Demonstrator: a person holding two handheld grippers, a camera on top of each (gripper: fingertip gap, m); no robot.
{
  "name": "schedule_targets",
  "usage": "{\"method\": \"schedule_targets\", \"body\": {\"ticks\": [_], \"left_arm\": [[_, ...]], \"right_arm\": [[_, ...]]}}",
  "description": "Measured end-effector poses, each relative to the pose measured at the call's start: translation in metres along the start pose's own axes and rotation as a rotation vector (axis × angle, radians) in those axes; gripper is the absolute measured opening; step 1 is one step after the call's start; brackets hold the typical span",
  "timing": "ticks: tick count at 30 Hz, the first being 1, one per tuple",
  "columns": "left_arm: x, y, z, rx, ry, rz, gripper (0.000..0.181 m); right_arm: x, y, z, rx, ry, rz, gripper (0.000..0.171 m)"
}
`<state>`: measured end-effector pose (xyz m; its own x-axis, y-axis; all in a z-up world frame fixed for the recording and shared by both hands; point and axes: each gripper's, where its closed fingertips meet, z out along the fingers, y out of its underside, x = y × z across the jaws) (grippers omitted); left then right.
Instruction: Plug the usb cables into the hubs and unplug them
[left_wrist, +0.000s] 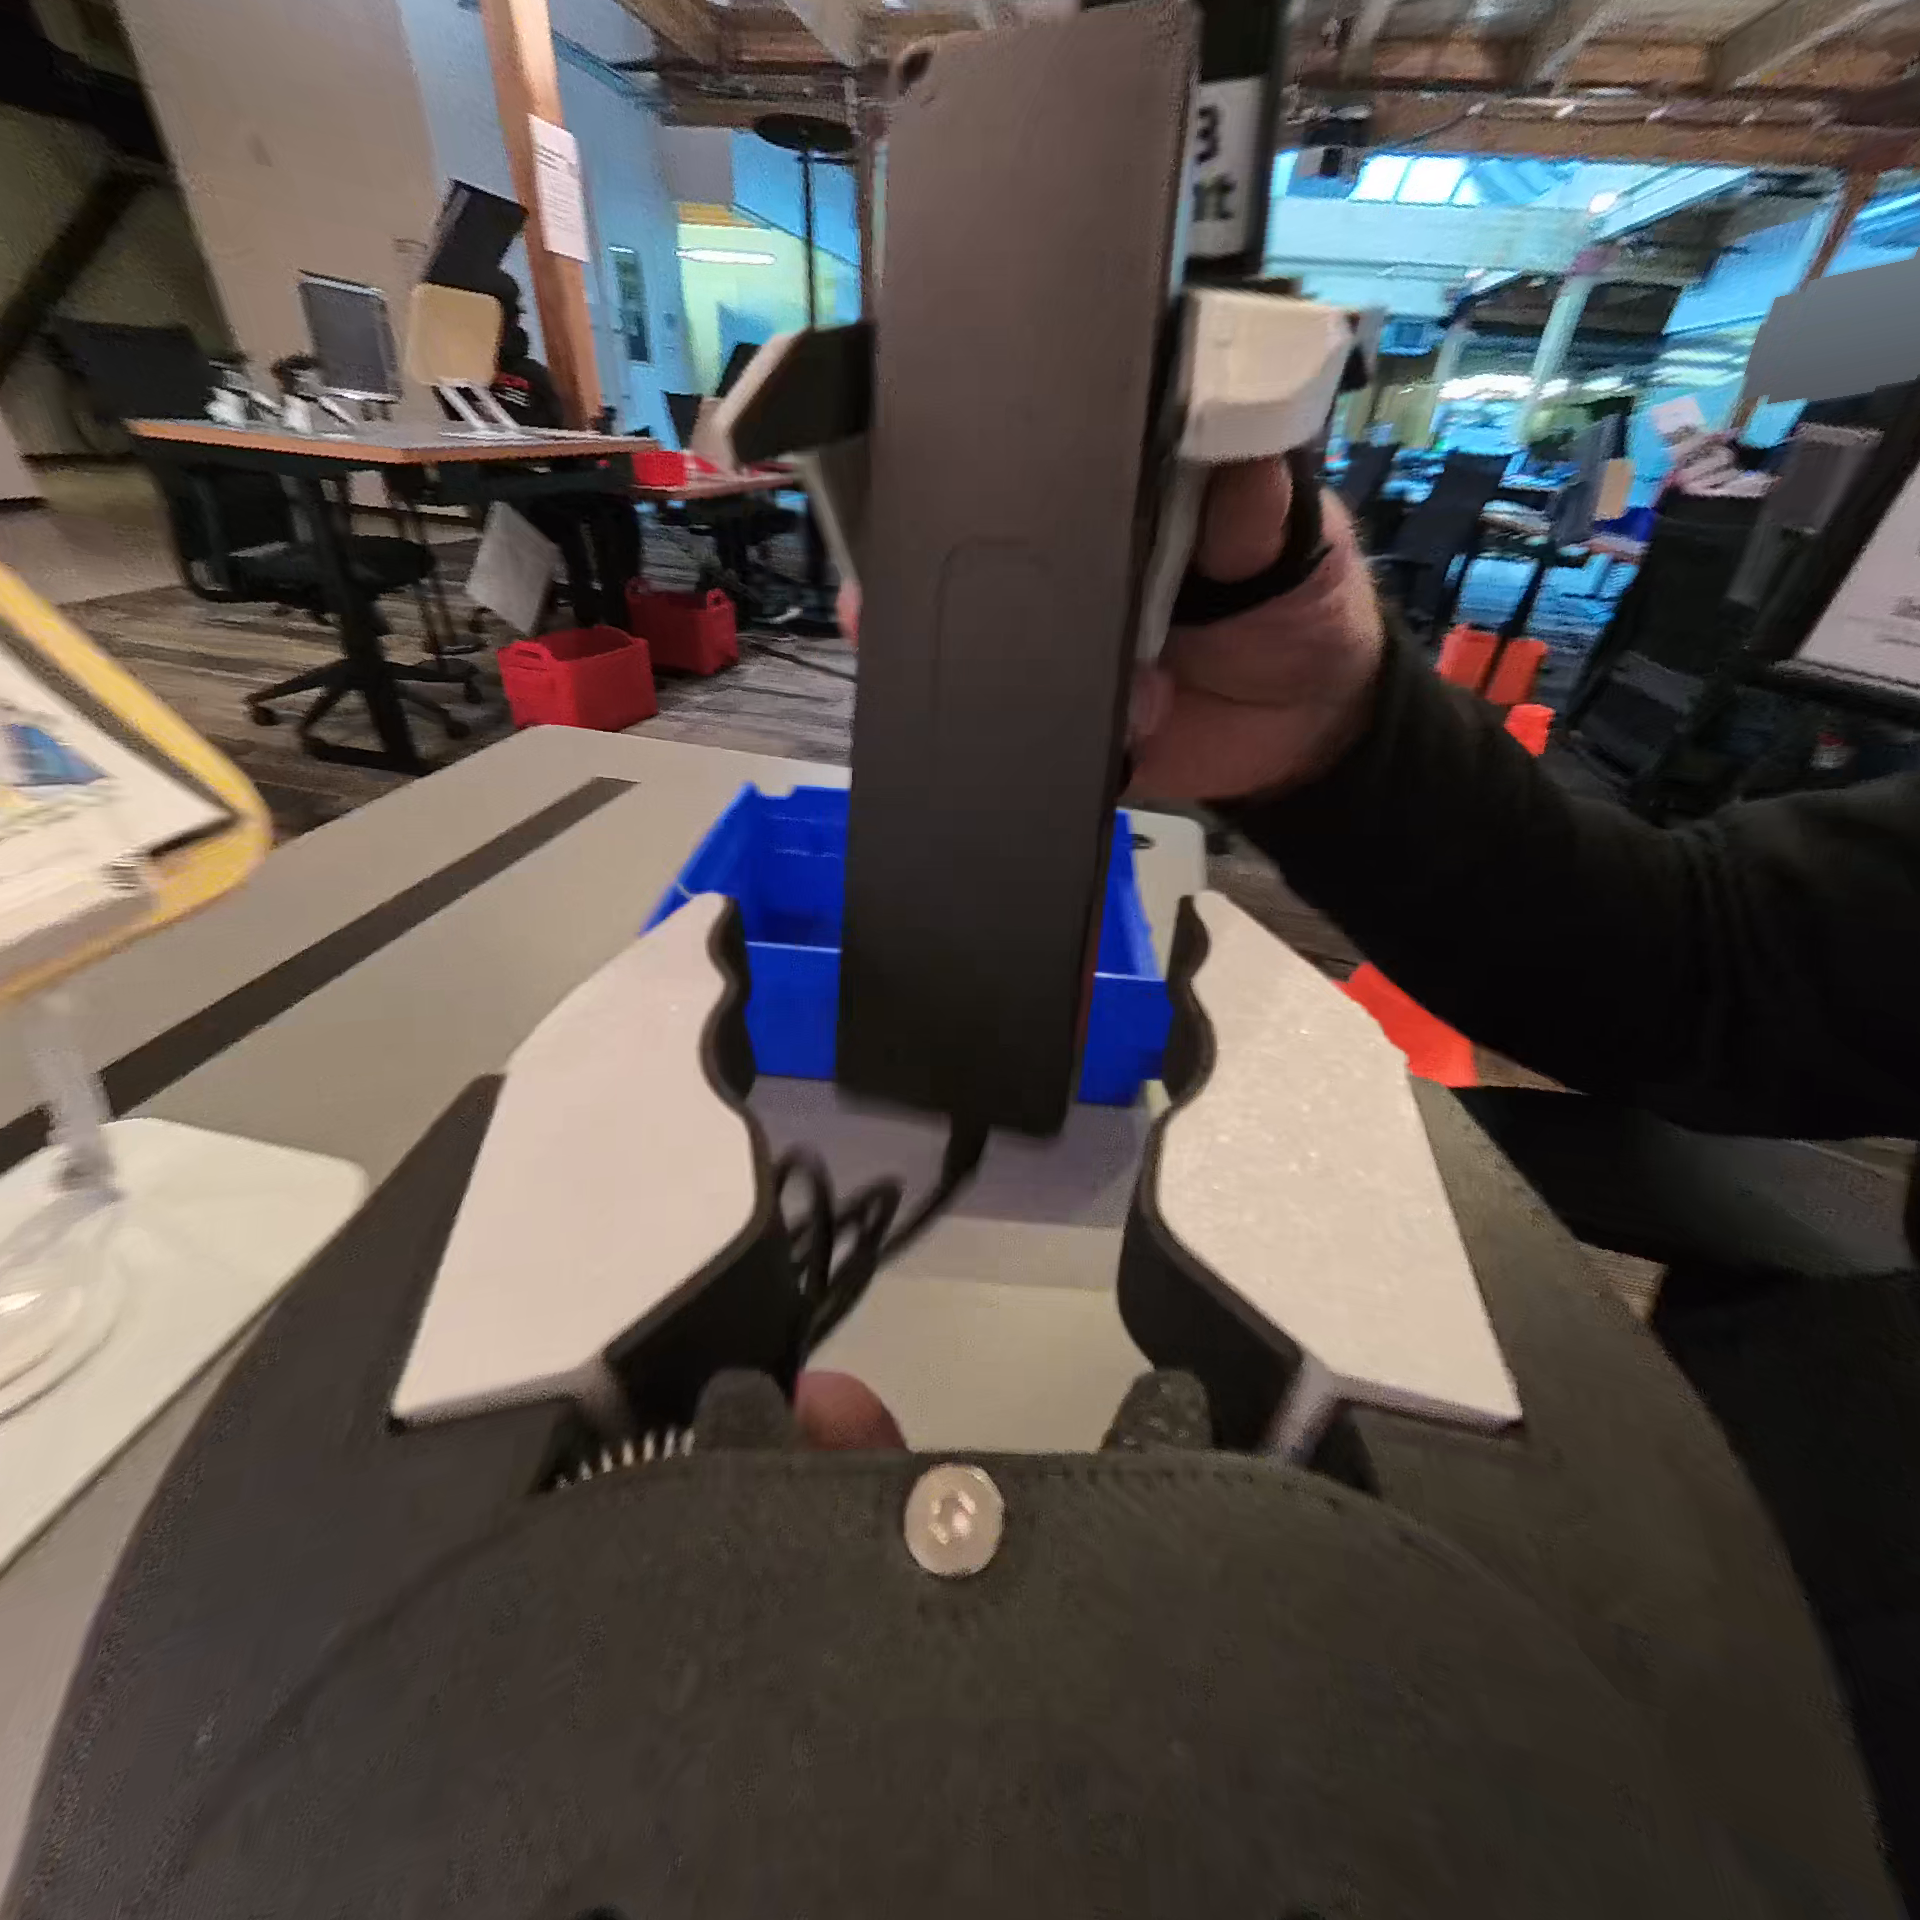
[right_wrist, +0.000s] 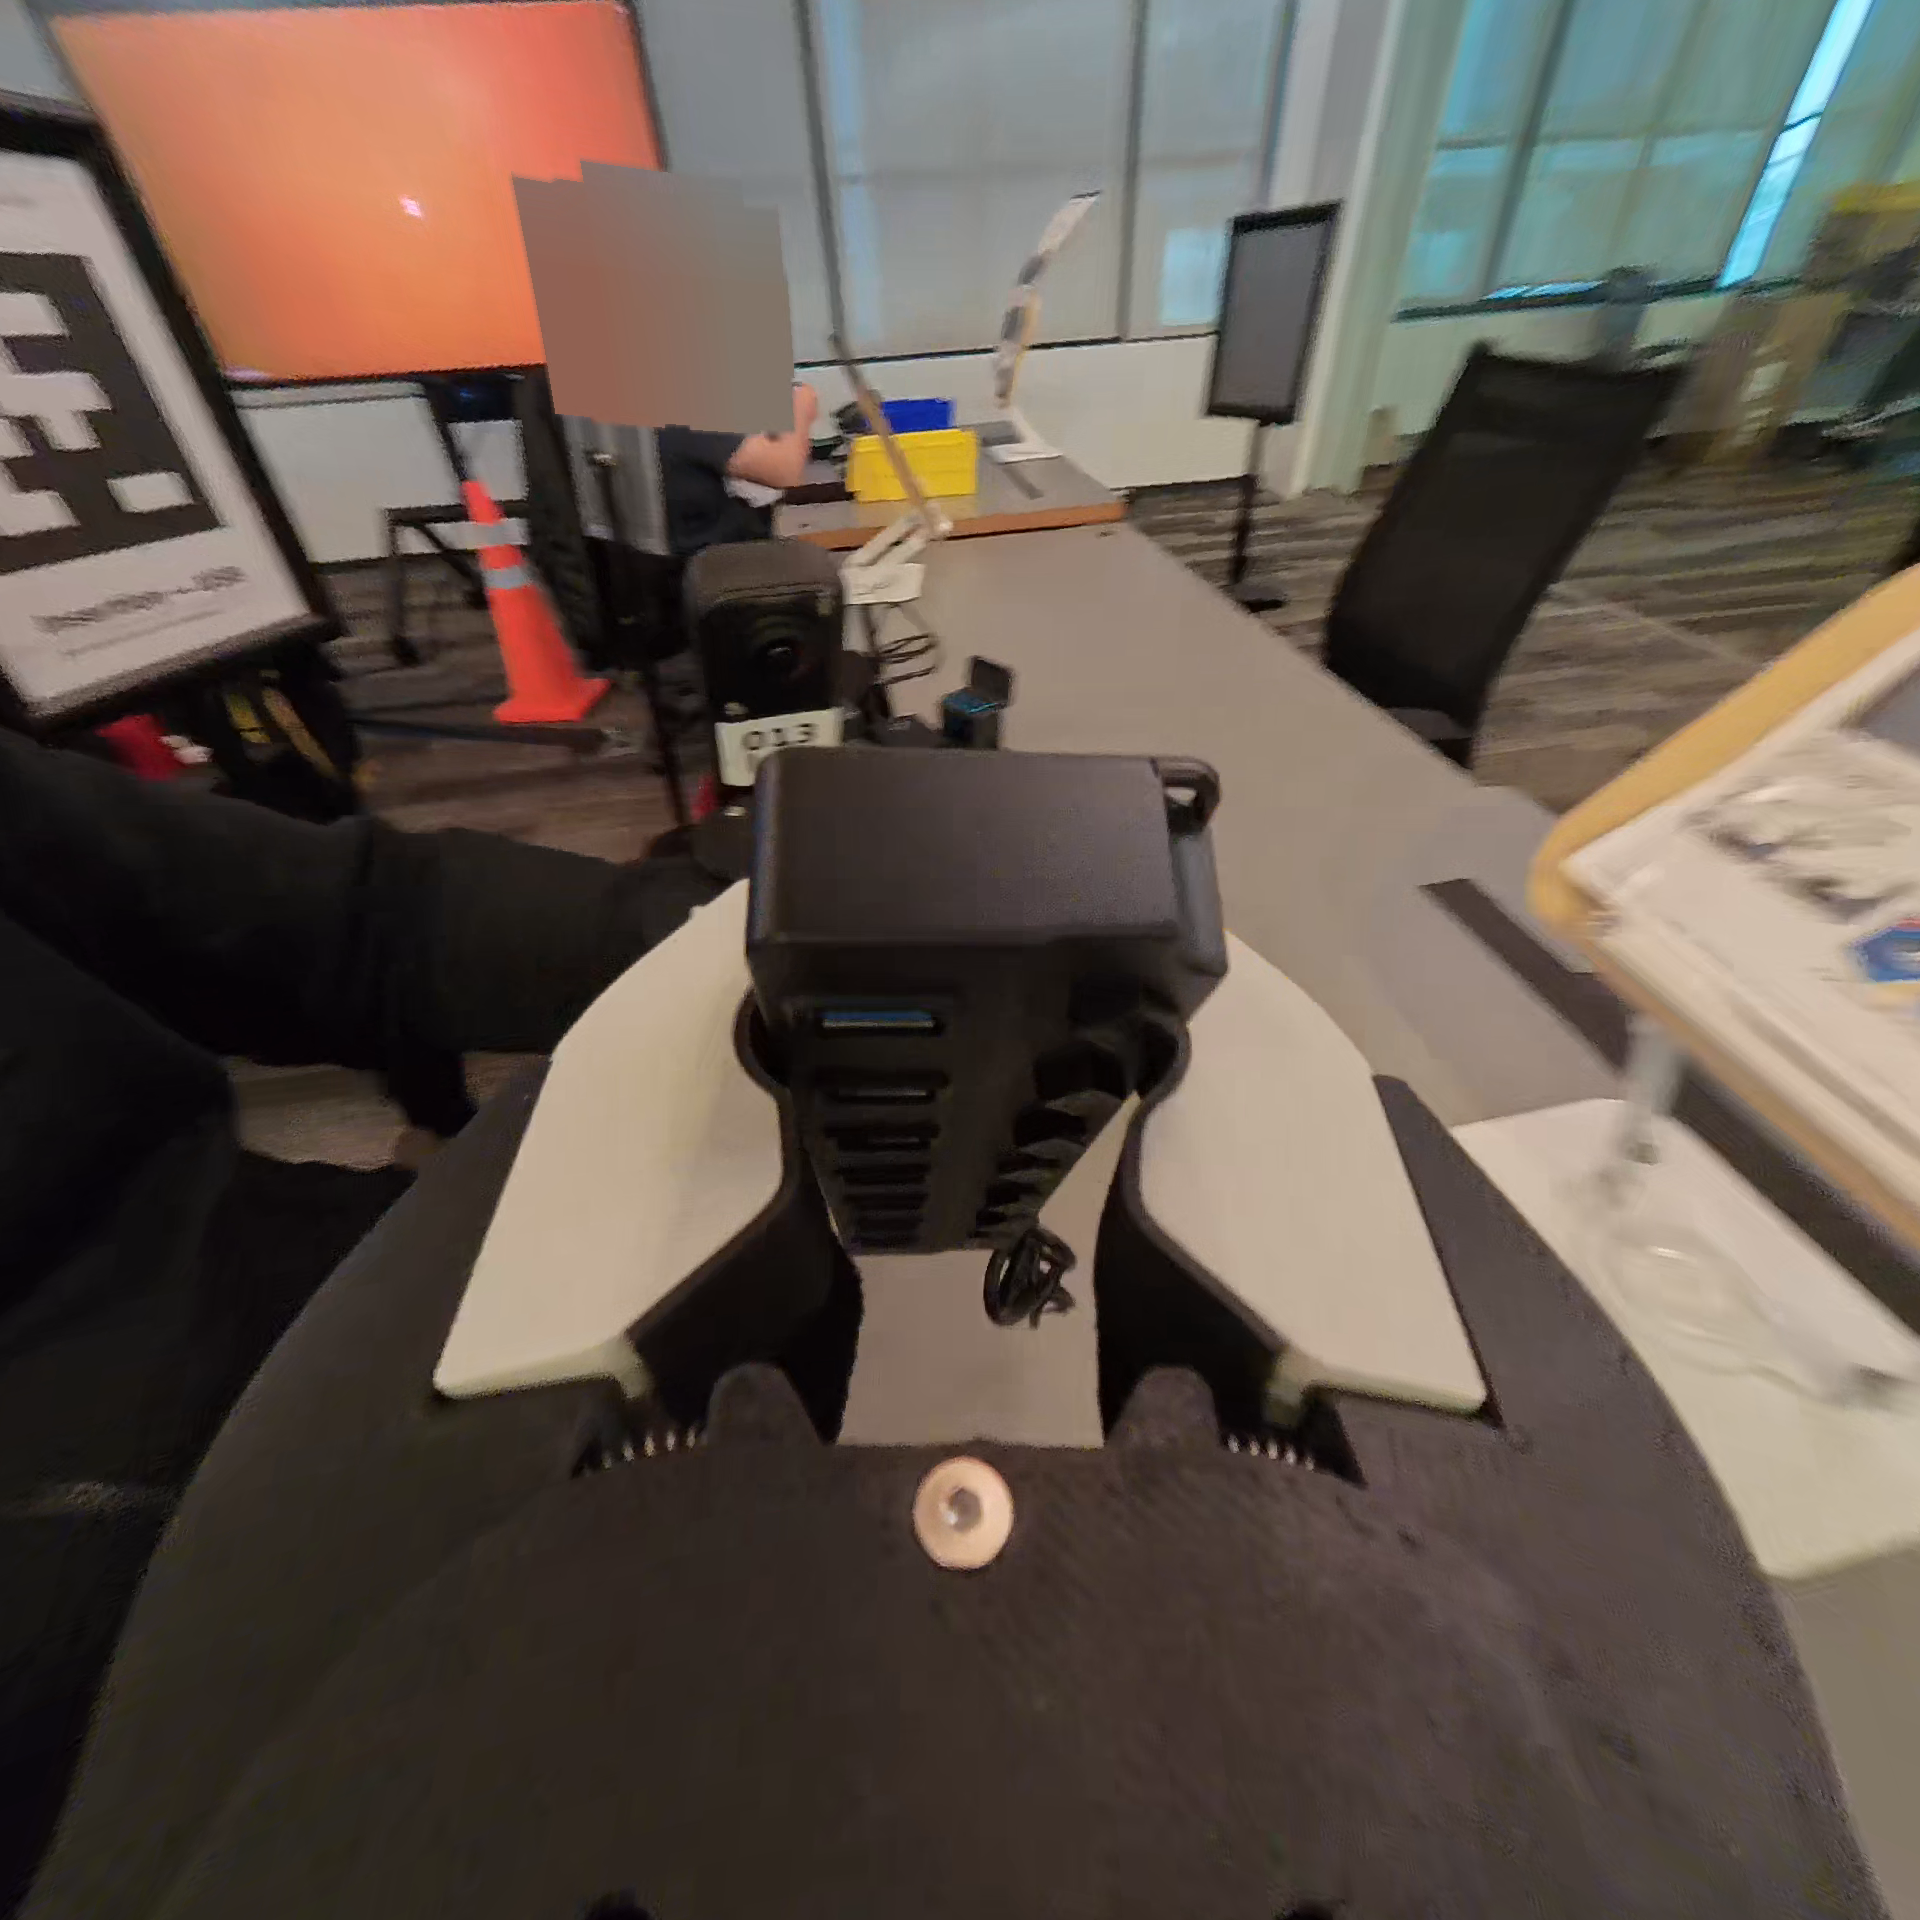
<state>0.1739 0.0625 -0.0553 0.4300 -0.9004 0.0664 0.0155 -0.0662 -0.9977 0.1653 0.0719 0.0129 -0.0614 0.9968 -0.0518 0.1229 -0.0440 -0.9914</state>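
Grey table (left_wrist: 436, 894) carries everything; blue bin (left_wrist: 790, 935) sits on it behind the hub.

Hub (right_wrist: 966, 977): tall black block, held upright above the table by the right gripper (right_wrist: 961, 1049), whose jaws are clamped on its sides about mid-height. Port column faces the right wrist camera, top port blue. In the left wrist view the hub (left_wrist: 997, 623) shows its plain back.

Left gripper (left_wrist: 951, 997): jaws wide apart, nothing in them, on the near side of the hub from the bin, not touching it.

Cable (left_wrist: 842, 1226): black, hangs from the hub's bottom and lies coiled on the table directly below. Can't see any plug seated in a port.

My read: nothing is plugged yet. Keep the right grip firm and the hub vertical. Left should drop to the coil, take the cable close behind its plug, line the plug square to a port, push straight. Going in crooked will just twist the hub in the jaws.
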Motion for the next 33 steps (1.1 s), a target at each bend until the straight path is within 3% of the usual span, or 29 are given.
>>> {"method": "schedule_targets", "body": {"ticks": [6, 10, 13, 20, 27, 30, 33], "left_arm": [[-0.023, -0.03, -0.028, 0.029, -0.125, 0.083, 0.069], [-0.031, -0.032, -0.036, 0.03, -0.12, 0.053, 0.06], [-0.037, -0.032, -0.039, 0.041, -0.139, 0.036, 0.06], [-0.039, -0.019, -0.035, -0.004, -0.141, 0.038, 0.059], [-0.043, -0.009, -0.034, -0.045, -0.136, 0.033, 0.059], [-0.045, -0.006, -0.035, -0.054, -0.141, 0.033, 0.059], [-0.048, -0.006, -0.036, -0.056, -0.146, 0.03, 0.059]], "right_arm": [[0.072, -0.029, -0.094, -0.11, 0.462, -0.218, 0.064], [0.11, -0.025, -0.148, -0.208, 0.668, -0.238, 0.064], [0.139, 0.001, -0.18, -0.307, 0.778, -0.194, 0.063], [0.192, 0.107, -0.196, -0.51, 0.822, -0.081, 0.064], [0.21, 0.201, -0.184, -0.749, 0.729, 0.067, 0.064], [0.212, 0.234, -0.177, -0.737, 0.677, 0.27, 0.065], [0.229, 0.233, -0.188, -0.628, 0.746, 0.414, 0.065]]}}
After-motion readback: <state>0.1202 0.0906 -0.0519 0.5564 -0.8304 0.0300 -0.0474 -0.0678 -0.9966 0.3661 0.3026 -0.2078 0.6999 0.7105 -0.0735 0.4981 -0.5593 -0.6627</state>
